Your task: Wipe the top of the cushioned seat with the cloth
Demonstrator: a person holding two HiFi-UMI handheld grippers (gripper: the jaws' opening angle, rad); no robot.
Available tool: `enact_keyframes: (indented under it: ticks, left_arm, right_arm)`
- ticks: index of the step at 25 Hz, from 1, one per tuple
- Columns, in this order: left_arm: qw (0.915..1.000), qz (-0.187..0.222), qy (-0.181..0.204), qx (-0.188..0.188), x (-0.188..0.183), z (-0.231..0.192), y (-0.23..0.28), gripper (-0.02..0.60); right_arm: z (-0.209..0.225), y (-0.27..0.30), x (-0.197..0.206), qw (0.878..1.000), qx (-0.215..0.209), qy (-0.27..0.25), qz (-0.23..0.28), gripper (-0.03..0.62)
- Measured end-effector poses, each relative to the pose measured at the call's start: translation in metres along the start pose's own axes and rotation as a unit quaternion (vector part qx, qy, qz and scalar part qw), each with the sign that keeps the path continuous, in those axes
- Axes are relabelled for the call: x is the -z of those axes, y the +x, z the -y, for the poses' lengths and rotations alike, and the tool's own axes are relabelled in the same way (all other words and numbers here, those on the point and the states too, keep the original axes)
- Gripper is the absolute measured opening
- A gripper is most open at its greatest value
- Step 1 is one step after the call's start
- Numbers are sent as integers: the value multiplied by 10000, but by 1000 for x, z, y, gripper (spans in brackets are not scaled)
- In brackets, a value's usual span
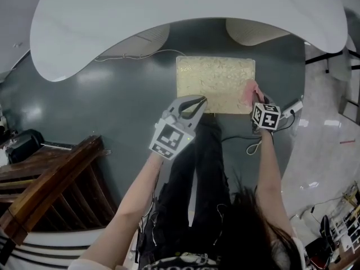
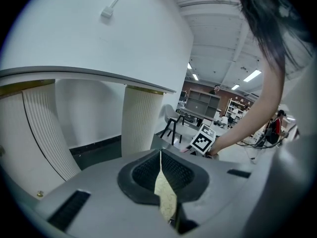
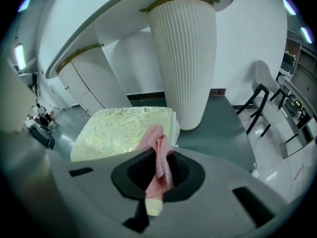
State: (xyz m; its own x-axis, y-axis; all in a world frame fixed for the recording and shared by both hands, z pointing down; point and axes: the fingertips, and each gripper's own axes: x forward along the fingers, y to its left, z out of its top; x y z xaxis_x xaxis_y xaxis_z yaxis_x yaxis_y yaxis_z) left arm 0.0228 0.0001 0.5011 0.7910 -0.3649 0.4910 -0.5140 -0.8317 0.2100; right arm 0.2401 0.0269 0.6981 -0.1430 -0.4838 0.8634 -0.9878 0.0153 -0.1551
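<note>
Right gripper is seen clamped on the pink cloth at the right edge of the cushioned seat, left gripper drawn closed by its front edge, and a cloth bunched this narrowly could be dragged off the side, the top barely wiped.

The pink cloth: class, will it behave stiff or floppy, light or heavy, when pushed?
Probably floppy: the pink cloth crumples and hangs in the right gripper. Likely light: a small pinch holds it. It may bunch on the cushioned seat.
</note>
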Motion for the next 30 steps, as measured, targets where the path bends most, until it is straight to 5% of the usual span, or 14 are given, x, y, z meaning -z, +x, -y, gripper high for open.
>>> enact_keyframes:
  ticks: [9,19,24,30]
  left_arm:
    - [9998,-9,84,-192,20,-17,-39,6]
    - [9991,-232,37,-347,60,-23,-82,6]
    - [9989,-286,-16,-363,70,-22,-81,6]
    - [9992,-292,-1,-255,66,-11,-72,6]
  right_arm:
    - [-123,-6,-7,9934,-985,-451,376,12]
    - [-283,25,29,9747,-2082,-798,152,12]
    - [-289,43,48,9756,-2031,-825,-95,12]
    - [-230,35,53,9825,-1689,-782,-124,12]
